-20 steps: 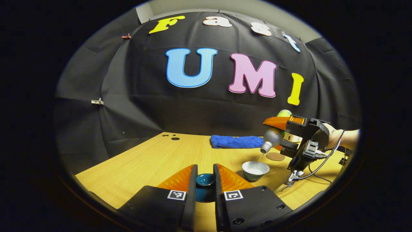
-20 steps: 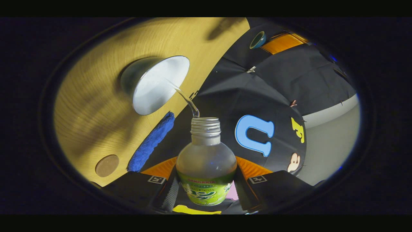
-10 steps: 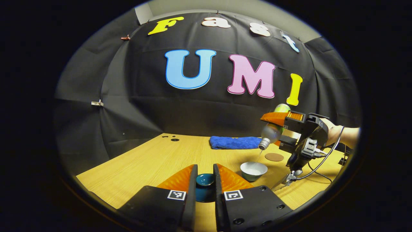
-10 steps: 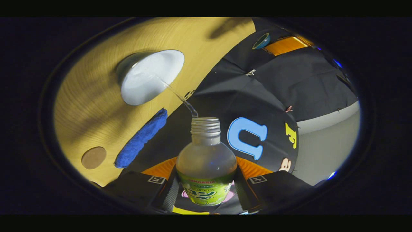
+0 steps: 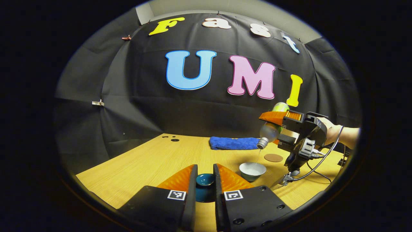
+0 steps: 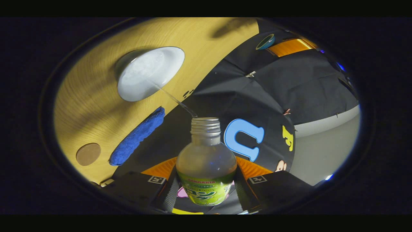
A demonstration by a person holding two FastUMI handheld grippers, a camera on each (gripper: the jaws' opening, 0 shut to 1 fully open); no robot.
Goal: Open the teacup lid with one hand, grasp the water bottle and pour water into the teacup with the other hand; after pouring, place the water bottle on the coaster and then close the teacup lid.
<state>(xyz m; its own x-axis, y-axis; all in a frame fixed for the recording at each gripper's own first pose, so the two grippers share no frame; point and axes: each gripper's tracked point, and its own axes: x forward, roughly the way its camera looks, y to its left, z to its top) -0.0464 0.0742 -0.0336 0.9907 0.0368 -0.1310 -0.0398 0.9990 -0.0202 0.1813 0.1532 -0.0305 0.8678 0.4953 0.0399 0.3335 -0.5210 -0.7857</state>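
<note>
Right gripper (image 6: 206,180) fingers clamping the water bottle (image 6: 206,167) at its label band — light, smooth plastic, likely slippery; left gripper (image 5: 205,180) fingers pinching the fragile lid (image 5: 205,179).

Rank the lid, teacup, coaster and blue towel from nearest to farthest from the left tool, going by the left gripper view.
1. Lid: between the left tool's fingers.
2. Teacup: just right.
3. Coaster: farther right.
4. Blue towel: by the back edge.
</note>
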